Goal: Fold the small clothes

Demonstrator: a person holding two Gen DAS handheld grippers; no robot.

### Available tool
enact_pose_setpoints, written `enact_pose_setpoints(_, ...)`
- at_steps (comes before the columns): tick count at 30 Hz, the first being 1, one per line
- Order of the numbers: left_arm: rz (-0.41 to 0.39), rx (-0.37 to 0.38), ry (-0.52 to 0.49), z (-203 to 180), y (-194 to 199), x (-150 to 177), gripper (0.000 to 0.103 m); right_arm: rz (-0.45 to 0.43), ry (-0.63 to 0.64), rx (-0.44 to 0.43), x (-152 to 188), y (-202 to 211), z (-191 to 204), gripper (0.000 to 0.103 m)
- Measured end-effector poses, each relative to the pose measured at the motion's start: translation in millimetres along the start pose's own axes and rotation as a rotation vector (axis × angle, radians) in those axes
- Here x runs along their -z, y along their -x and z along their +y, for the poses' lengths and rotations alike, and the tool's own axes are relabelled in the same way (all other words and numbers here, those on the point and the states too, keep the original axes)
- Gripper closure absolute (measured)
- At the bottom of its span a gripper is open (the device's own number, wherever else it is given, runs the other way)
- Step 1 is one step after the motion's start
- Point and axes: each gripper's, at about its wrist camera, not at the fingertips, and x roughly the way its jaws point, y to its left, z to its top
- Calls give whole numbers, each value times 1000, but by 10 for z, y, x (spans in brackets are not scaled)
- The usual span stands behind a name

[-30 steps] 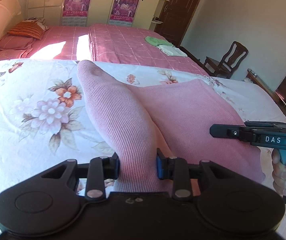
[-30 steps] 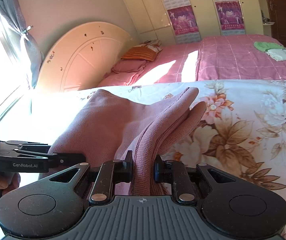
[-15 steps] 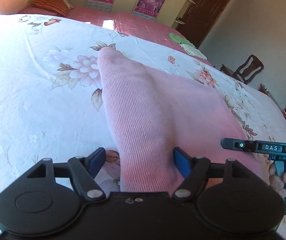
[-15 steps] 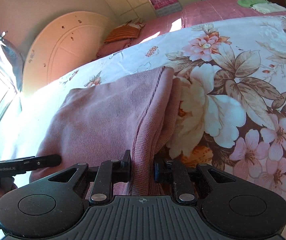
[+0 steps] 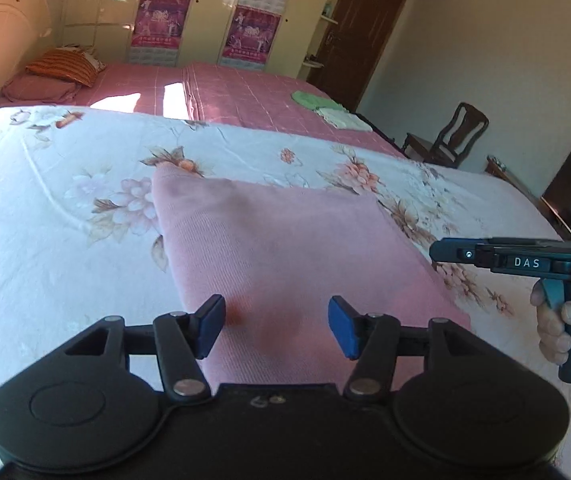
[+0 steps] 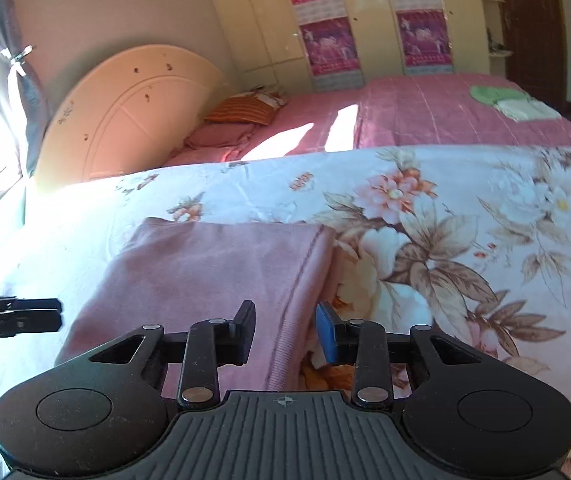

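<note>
Bottom of the left wrist view: our left gripper (image 5: 276, 327) has its jaws spread wide, w/ nothing clamped; the blue pads (image 5: 343, 332) sit above the near end of the pink knit garment (image 5: 285, 248), whether touching it we can't tell. Bottom of the right wrist view: our right gripper (image 6: 284, 332) is also released, jaws less far apart, straddling the garment's ribbed hem (image 6: 299, 292) w/o pinching it. One garment only, lying flat and folded mid-frame on the floral bedsheet (image 5: 53, 216). The right hand (image 5: 565, 326) shows at the right edge of the left view, on the teal handle. Farther back: one pink bedspread (image 6: 425, 120); on it, upper right, 2 folded cloths, one green (image 6: 493, 94), one white (image 6: 525, 109). Upper left: one striped pillow (image 5: 63, 66). Far right in the left view: one wooden chair (image 5: 451, 140).
</note>
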Motion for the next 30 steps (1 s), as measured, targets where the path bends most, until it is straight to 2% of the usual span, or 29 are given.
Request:
enact_pose_setpoints(2, 37, 11, 29, -3, -193, 67, 47, 45, 78, -12, 32, -123, 177, 72)
enact_pose_setpoints(3, 46, 8, 43, 13, -255, 104, 47, 91, 131, 17, 85, -249, 246, 74)
enact_pose_setpoints(4, 41, 12, 50, 26, -275, 126, 47, 142, 186, 93, 162, -368, 277, 81)
enact_pose_setpoints(5, 36, 23, 59, 46, -271, 138, 47, 182, 239, 170, 237, -476, 282, 95)
enact_pose_setpoints(6, 36, 28, 64, 65, -257, 143, 47, 170, 263, 199, 283, -502, 260, 98)
enact_pose_setpoints(9, 46, 11, 41, 19, -137, 128, 50, 164, 194, 211, 251, -421, 192, 97)
enact_pose_setpoints(11, 33, 5, 5, -57, 11, 161, 51, 111, 197, 215, 234, -191, 282, 97)
enact_pose_setpoints(14, 12, -71, -44, -153, 191, 309, 52, 66, 222, 172, 264, 116, 487, 97)
enact_pose_setpoints(16, -1, -100, -40, -168, 264, 426, 52, 77, 258, 146, 356, 206, 629, 97)
enact_pose_setpoints(18, -9, -107, -8, -152, 316, 537, 52, 131, 297, 128, 467, 141, 721, 97)
enact_pose_setpoints(23, 42, -120, 56, -85, 277, 753, 51, 236, 331, 175, 747, -113, 665, 97)
enact_pose_setpoints(30, 43, -163, 55, -156, 364, 962, 50, 211, 275, 204, 836, -24, 503, 98)
